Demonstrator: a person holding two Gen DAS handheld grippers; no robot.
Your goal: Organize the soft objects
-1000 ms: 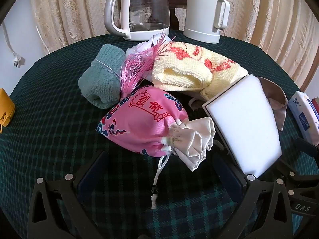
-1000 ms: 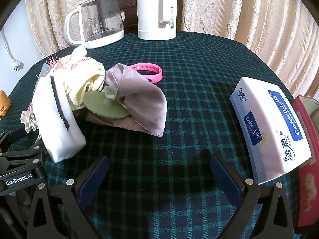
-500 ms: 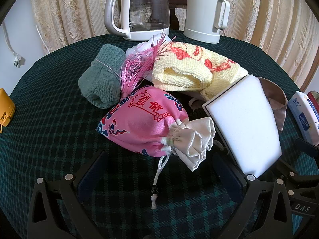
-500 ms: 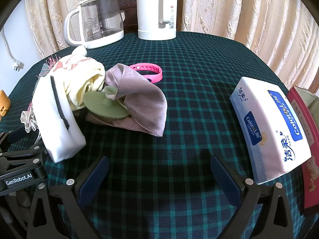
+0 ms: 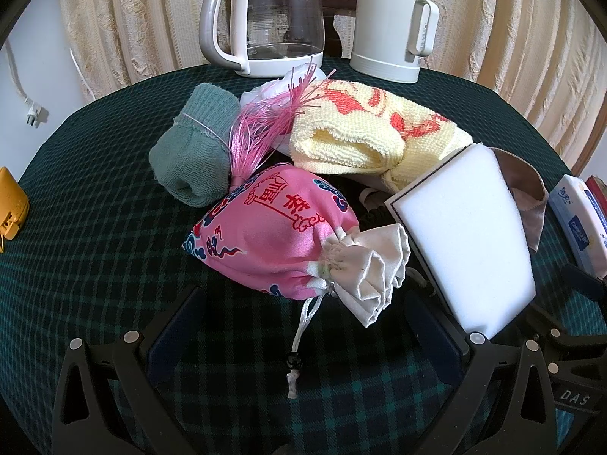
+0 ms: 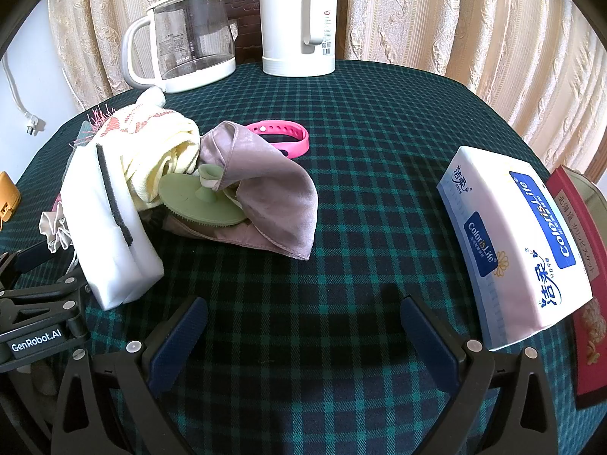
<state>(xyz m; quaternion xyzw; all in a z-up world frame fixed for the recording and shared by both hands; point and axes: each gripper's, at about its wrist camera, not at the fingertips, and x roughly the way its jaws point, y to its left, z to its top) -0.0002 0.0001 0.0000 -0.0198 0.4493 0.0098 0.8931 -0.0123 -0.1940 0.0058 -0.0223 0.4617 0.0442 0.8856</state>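
Two grippers sit low over the plaid tablecloth (image 6: 341, 197), and we see both with their jaws spread wide and nothing between them. The left gripper (image 5: 303, 326) faces a heap of soft things: the pink drawstring pouch (image 5: 273, 239) lies just ahead of its fingers, with its white cord (image 5: 303, 326) trailing down into the gap between the pads. Behind the pouch we find a rolled teal sock (image 5: 193, 155), a pink tassel (image 5: 261, 129) and a folded yellow towel (image 5: 364, 136) with a red pattern. A white sponge block (image 5: 466, 250) leans beside the right finger of this gripper; whether they touch we cannot tell.

The right gripper (image 6: 303, 341) hovers over bare cloth. The heap lies ahead to its left: the same sponge block, a mauve cloth (image 6: 273, 197) and a green silicone brush (image 6: 201, 204) resting against it. A pink wristband (image 6: 288, 140) lies just behind the cloth. To its right sits a tissue pack (image 6: 512, 242).

We read "ColorisLife" on the tissue pack, with Chinese characters beside it. The pouch carries red Chinese characters. "GenRobot.AI" shows on the left gripper's body in the right wrist view, and "DAS" on the other gripper's body in the left wrist view. A glass kettle (image 6: 186, 38) and a white kettle (image 6: 299, 19) stand at the far edge.
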